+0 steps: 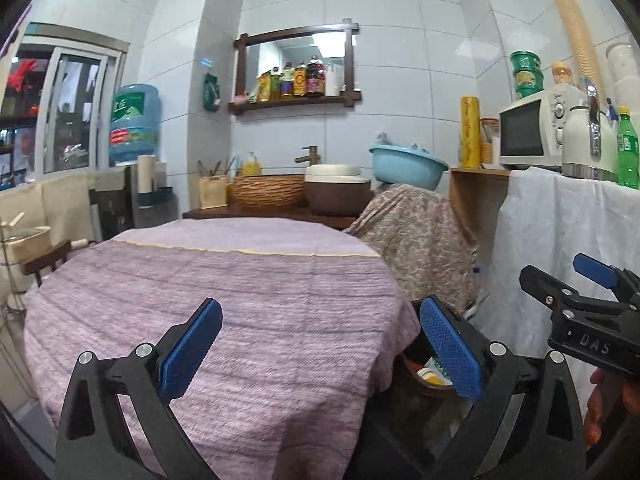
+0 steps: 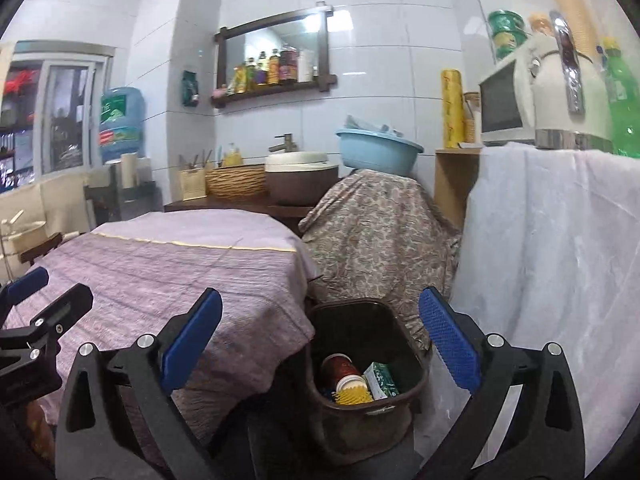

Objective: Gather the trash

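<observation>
Both claws are spread wide with nothing between their blue pads. The right claw (image 2: 320,344) hangs above a dark brown trash bin (image 2: 412,384) that sits on the floor just below and slightly ahead of its fingers, in the gap between them. Inside the bin lie a red can (image 2: 340,364) with a pale end, a green-and-white carton (image 2: 382,380) beside it toward the right finger, and a yellow bristly piece (image 2: 352,398) nearest the claw. To the left of this claw is the tabletop (image 2: 168,264), covered in a lilac woven cloth whose edge drapes down against the bin's left wall. Ahead of the bin stands something draped in floral fabric (image 2: 376,236), and to the right hangs a white sheet (image 2: 552,264). The left claw (image 1: 320,344) hovers over the lilac cloth, its left finger above the tabletop (image 1: 224,300) and its right finger past the cloth's edge, where the trash bin (image 1: 412,396) shows partly hidden behind that finger. The right claw (image 1: 580,292) appears at the far right of the left wrist view, off beside the left one.
</observation>
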`<state>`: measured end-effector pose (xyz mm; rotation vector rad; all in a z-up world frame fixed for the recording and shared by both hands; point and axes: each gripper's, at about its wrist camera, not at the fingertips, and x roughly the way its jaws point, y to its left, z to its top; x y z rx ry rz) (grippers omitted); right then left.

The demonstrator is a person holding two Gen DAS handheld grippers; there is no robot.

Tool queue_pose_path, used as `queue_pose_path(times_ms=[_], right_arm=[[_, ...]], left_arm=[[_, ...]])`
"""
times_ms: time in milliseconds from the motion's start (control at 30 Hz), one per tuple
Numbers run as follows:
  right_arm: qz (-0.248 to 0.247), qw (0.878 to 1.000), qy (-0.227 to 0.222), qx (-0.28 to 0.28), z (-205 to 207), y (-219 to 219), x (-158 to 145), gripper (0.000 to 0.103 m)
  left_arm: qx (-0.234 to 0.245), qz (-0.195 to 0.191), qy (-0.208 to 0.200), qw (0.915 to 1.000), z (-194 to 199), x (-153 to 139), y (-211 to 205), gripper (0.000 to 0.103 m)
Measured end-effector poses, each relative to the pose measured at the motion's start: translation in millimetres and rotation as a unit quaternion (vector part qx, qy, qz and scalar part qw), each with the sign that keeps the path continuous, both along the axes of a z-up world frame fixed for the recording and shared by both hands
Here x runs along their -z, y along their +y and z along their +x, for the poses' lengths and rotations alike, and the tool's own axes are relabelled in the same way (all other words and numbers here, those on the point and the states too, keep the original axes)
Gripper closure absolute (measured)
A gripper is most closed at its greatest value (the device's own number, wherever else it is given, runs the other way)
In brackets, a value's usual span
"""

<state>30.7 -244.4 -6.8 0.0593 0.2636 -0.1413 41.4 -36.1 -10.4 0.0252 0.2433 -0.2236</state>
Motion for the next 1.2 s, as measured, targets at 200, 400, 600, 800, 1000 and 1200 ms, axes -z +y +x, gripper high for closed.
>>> queue_pose_path(times_ms=[200, 400, 600, 800, 1000, 1200], right_arm=[[-0.017, 0.999, -0.023, -0.016, -22, 15, 2, 0.006], [-0.009, 0.999, -0.029, -0.027, -39, 18, 2, 0.006], [-0.015, 0.998, -0.039, -0.037, -44, 22, -3, 0.006], [-0.014, 0.998, -0.042, -0.039, -45, 22, -4, 0.006], [-0.012, 0.998, -0.039, -0.038, -44, 21, -3, 0.006], [-0.011, 0.998, -0.039, -0.039, -42, 20, -4, 0.006]], left_arm=[[-0.031, -0.03, -0.01, 0.999, -11, -5, 17, 0.005], [-0.043, -0.015, -0.018, 0.9988, -16, -6, 16, 0.005], [-0.046, -0.02, -0.023, 0.9985, -17, -6, 18, 0.005], [-0.048, -0.02, -0.027, 0.9983, -17, -6, 19, 0.005], [-0.045, -0.02, -0.027, 0.9985, -18, -6, 20, 0.005], [-0.044, -0.018, -0.026, 0.9986, -18, -7, 21, 0.005]])
